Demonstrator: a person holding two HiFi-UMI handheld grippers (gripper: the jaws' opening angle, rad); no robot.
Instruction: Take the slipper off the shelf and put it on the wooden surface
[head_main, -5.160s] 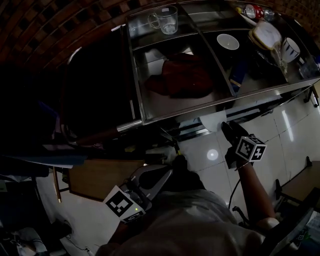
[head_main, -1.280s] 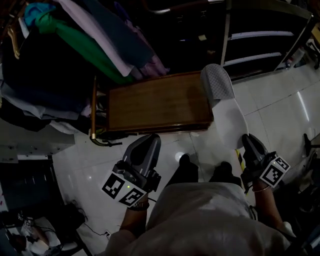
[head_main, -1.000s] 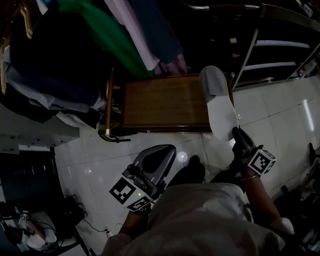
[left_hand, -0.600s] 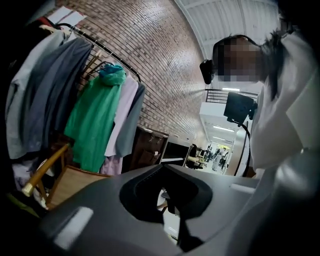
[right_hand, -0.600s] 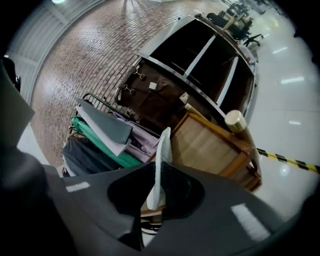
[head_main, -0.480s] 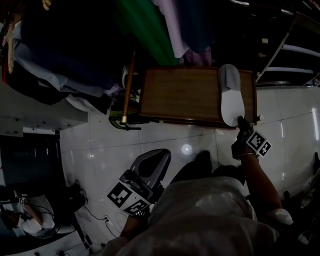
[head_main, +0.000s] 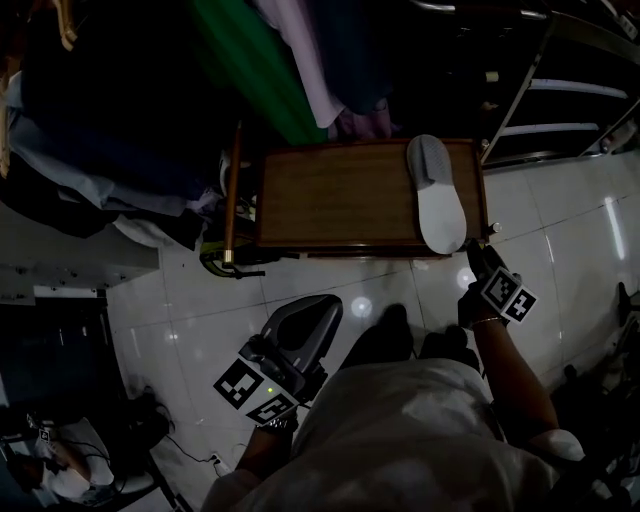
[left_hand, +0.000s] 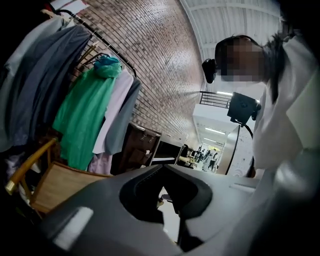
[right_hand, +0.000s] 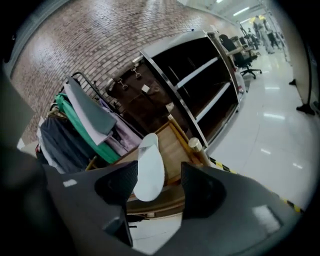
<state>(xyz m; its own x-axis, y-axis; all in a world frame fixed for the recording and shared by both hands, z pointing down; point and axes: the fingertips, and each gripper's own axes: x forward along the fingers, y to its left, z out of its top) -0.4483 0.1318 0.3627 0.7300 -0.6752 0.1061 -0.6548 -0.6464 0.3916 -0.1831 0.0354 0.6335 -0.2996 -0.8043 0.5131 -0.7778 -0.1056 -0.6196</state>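
Two claws are in play. The right gripper (right_hand: 159, 187) has its jaws spread wide and opening, and the pale slipper (head_main: 437, 195) shows in the gap between them, a little beyond the tips. The right pad stands clear of the slipper. Its heel edge lines up with the left pad, and I cannot tell whether they touch. Nothing is pinched. The left gripper (left_hand: 163, 169) hangs low over the tiled floor (head_main: 330, 285), with its jaw tips pressed together and nothing between them.

The slipper lies flat on the wooden surface (head_main: 340, 195), along its right end. The toe points toward the far edge and the heel reaches the near edge, just in front of the right gripper. A round-topped corner post (right_hand: 193, 145) stands just beside it at the right edge. To the slipper's left the wood is bare across most of its width. Hanging clothes, a green garment (head_main: 250, 70) among them, crowd the far edge. The dark shelf (right_hand: 200, 95) stands off to the right, well apart from the slipper. The floor on the near side lies open
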